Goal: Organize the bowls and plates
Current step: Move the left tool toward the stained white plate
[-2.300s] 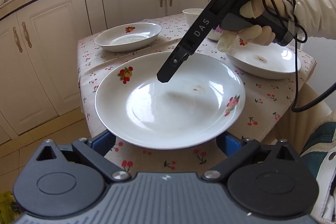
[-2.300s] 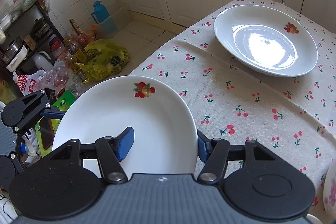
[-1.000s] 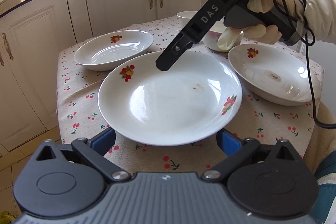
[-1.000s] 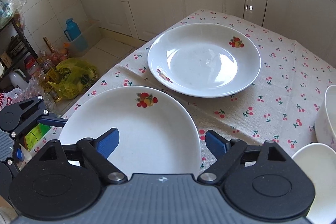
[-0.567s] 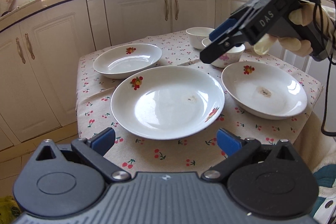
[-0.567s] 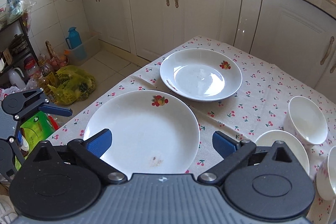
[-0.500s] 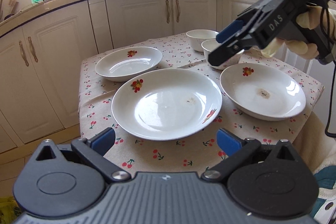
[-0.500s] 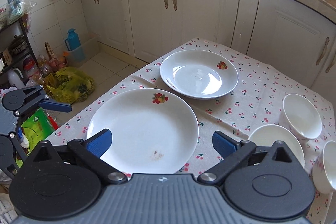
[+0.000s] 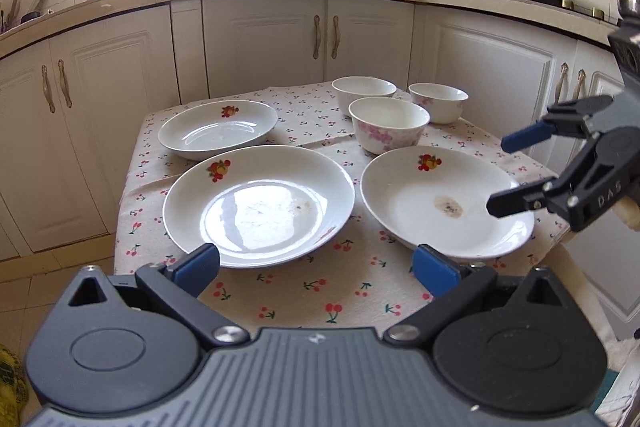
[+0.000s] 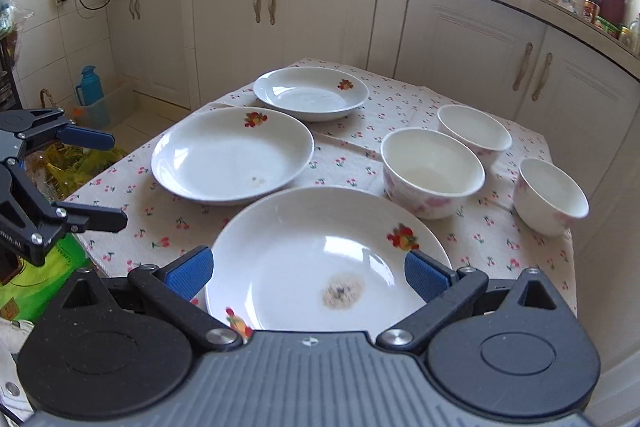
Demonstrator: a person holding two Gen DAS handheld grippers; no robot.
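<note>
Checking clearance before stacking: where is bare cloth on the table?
Bare cloth: the near strip in front of the middle plate and stained plate, and the patch between the far plate and the bowls. The bowls crowd together.

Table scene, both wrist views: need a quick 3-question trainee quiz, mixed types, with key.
1. How many plates and how many bowls stand on the table?
2. True or false: the right hand-held gripper is shut on the stained plate.
3. Which bowl sits nearest the stained plate? A) the large bowl with pink flowers B) the far plain bowl C) the far right bowl

Key:
1. Three plates, three bowls.
2. False. Its jaws stand wide open either side of the plate without pressing on it; they have just been opening.
3. A
</note>
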